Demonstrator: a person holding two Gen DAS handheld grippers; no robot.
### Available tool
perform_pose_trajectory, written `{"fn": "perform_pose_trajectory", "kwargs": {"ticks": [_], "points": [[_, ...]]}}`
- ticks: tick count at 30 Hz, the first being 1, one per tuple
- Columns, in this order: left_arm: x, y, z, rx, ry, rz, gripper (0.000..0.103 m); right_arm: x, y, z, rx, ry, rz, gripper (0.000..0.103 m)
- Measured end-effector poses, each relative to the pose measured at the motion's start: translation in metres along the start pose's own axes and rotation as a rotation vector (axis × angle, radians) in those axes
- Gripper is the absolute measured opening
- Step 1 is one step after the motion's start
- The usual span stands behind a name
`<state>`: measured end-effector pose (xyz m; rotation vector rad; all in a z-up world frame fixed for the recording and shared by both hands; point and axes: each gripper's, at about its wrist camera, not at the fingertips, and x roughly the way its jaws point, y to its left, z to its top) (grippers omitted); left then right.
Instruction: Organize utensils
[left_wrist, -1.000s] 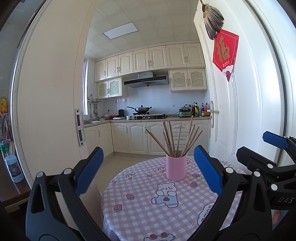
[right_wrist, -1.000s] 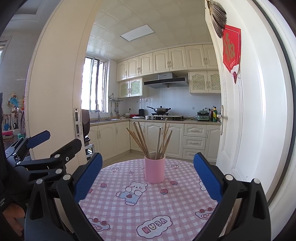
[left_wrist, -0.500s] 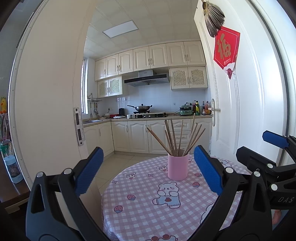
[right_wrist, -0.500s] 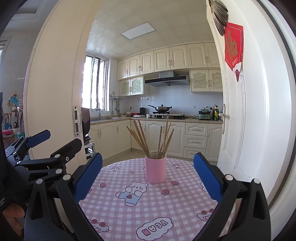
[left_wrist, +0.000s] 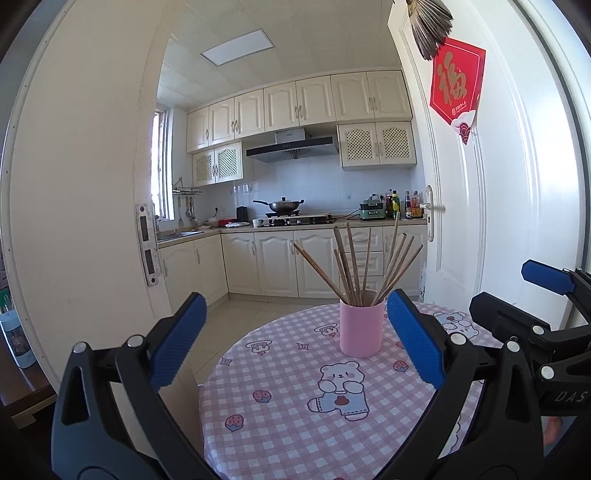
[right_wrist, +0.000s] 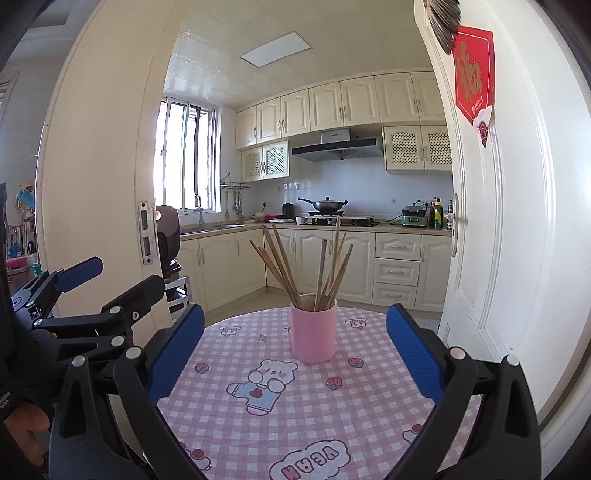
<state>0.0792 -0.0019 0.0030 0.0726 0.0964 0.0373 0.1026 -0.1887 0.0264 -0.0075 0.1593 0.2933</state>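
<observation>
A cup (right_wrist: 314, 334) holding chopsticks (right_wrist: 295, 266) stands mid-frame on the table (right_wrist: 369, 406), kitchen counter (right_wrist: 388, 224) behind, door (right_wrist: 509, 221) at right.

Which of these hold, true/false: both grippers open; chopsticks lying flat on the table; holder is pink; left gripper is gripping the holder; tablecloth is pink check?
1. Both grippers open: true. The left gripper and right gripper stand wide apart and empty.
2. Chopsticks lie flat: false. The chopsticks stand fanned inside the holder.
3. Holder is pink: true.
4. Left gripper grips the holder: false. It is clear of it, touching nothing.
5. Tablecloth is pink check: true.
</observation>
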Motion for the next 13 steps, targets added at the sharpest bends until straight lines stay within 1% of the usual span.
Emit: {"fn": "perform_pose_trajectory", "kwargs": {"ticks": [13], "points": [[0.041, -0.003, -0.006, 0.010, 0.035, -0.004, 0.096, 0.041, -0.014, -0.003, 0.022, 0.053, 0.015, 0.095]]}}
